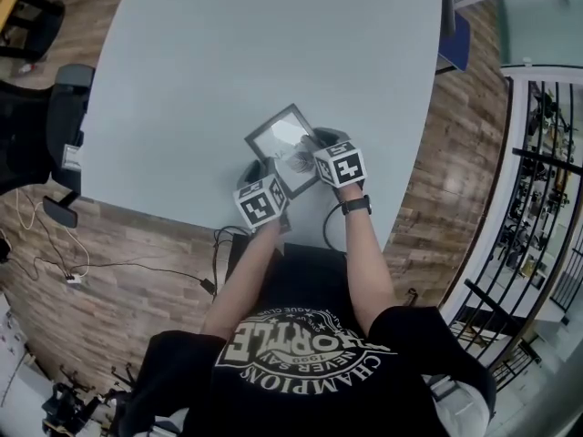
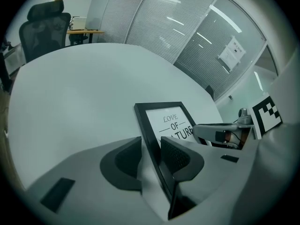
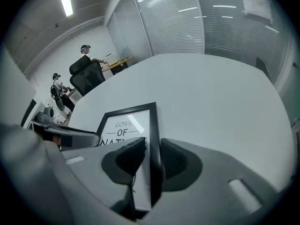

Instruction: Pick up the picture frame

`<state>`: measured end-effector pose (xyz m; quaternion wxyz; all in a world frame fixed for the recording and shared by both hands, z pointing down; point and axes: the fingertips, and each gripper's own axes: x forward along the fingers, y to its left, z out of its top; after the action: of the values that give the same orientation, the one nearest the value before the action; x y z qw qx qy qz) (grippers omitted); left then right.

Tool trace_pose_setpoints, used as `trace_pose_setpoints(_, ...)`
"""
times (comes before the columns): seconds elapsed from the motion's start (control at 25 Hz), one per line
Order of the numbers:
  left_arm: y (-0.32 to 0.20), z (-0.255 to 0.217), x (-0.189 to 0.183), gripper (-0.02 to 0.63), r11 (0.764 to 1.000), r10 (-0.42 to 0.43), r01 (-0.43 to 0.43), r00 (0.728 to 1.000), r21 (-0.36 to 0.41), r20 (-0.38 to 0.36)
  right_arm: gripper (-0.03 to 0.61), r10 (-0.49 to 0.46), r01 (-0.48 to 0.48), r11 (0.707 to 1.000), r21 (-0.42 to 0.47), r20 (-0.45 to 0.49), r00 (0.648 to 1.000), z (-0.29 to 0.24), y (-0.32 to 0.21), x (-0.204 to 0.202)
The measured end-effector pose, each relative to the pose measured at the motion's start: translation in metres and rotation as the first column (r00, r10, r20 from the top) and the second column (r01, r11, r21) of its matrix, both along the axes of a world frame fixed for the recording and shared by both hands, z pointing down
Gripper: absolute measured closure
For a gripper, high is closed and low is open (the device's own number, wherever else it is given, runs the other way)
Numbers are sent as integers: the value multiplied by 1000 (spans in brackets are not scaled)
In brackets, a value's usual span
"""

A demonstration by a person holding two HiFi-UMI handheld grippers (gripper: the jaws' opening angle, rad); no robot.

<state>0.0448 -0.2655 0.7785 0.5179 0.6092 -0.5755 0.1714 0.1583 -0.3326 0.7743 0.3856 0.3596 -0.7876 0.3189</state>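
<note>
A black picture frame (image 1: 282, 135) with white printed art lies near the front edge of the pale table (image 1: 228, 53), turned cornerwise. My left gripper (image 1: 262, 166) is at its left edge and my right gripper (image 1: 321, 144) at its right edge. In the left gripper view the frame's black rail (image 2: 154, 135) runs between the jaws of my left gripper (image 2: 151, 150), whose pads close on it. In the right gripper view the right rail (image 3: 152, 125) sits between the pads of my right gripper (image 3: 152, 153), gripped the same way. Both near corners are hidden under the grippers.
A dark office chair (image 1: 41, 121) stands off the table's left side, and cables (image 1: 109, 271) trail over the wood floor. A black railing (image 1: 547, 198) runs along the right. Another chair (image 3: 86, 76) and people stand far back. The table stretches bare beyond the frame.
</note>
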Motion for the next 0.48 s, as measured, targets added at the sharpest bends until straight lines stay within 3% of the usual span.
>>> trace_pose_setpoints(0.24,-4,-9,-8,535,999,-40,39,999,-17,-32,515,26,-26,1000,-1,-11,1000,-4,3,3)
trace_pose_setpoints(0.48,-14,-36,-19,548,1000,13,-13,1000,25,-3,515,168,-168,986,-3,47,985,-27,15,2)
